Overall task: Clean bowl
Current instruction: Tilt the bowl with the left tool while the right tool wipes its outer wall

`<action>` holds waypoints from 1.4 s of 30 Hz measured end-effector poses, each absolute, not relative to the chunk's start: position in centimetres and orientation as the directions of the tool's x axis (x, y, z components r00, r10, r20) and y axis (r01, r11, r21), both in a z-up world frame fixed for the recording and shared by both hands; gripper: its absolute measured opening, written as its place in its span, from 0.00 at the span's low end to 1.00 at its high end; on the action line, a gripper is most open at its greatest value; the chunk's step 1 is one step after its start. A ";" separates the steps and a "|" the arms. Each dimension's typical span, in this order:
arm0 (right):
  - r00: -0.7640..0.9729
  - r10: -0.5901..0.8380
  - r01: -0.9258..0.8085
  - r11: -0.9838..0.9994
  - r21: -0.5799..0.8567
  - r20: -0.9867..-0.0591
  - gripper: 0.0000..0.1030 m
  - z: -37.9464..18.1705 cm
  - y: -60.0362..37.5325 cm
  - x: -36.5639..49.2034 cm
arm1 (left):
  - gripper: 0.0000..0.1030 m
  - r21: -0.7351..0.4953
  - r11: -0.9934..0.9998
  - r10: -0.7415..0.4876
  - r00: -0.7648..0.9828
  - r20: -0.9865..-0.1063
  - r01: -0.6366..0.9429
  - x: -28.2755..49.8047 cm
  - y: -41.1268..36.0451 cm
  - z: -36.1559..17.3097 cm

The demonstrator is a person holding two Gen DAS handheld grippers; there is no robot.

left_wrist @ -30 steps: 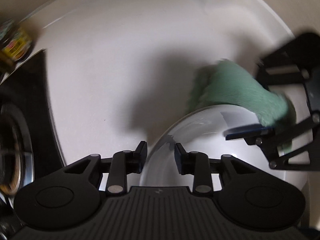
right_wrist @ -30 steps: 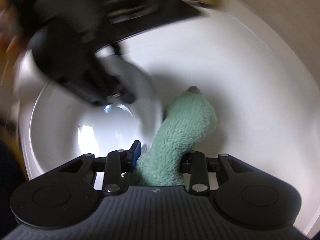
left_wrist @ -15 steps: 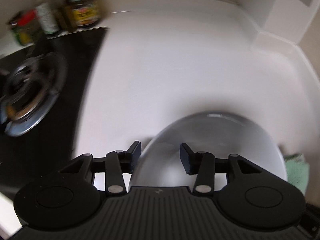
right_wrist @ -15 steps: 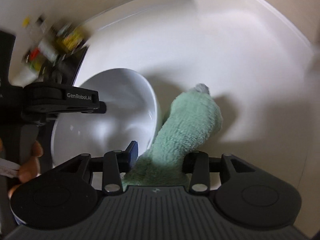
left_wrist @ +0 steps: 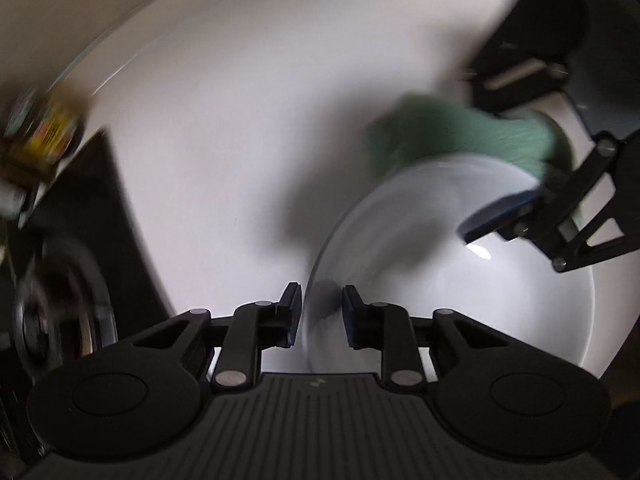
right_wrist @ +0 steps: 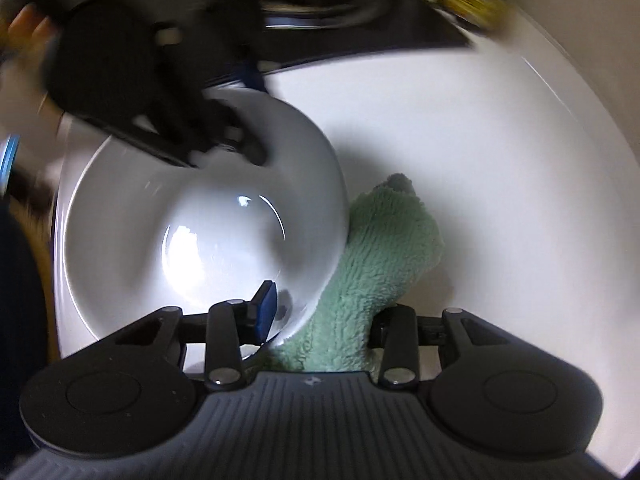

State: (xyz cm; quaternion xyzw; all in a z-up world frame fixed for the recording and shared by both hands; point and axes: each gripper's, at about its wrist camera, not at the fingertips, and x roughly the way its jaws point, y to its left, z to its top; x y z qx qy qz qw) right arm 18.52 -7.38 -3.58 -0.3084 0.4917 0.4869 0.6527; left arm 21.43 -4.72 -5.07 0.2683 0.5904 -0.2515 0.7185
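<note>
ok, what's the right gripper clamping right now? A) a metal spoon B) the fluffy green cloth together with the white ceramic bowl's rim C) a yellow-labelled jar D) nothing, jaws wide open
B: in the right wrist view the right gripper has the fluffy green cloth bunched between its fingers, with the white ceramic bowl rim caught between the cloth and the blue-padded finger.

The round white ceramic bowl (right_wrist: 208,216) sits on the white countertop (right_wrist: 500,152), its rim between the left gripper (left_wrist: 319,312) fingers. The fluffy green cloth (right_wrist: 372,264), in the right gripper (right_wrist: 320,316), lies against the bowl's outer wall, to that claw's right. The black stovetop (right_wrist: 360,36) lies beyond the bowl.
</note>
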 end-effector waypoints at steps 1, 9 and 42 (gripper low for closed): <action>0.033 0.335 -0.946 0.314 0.079 -0.942 0.34 -3.6 -7.1 18.7 | 0.35 0.075 0.726 -0.054 0.166 -0.985 0.684 21.8 -4.9 -5.2; 0.120 0.351 -0.855 0.511 0.083 -0.928 0.33 -3.8 -8.5 17.7 | 0.43 -0.082 0.830 -0.198 0.155 -0.968 0.551 22.8 -3.3 -5.9; 0.134 0.338 -0.637 0.749 0.181 -0.931 0.29 -1.7 -14.0 17.4 | 0.13 -0.253 0.938 -0.303 0.205 -0.931 0.236 19.5 0.9 -6.7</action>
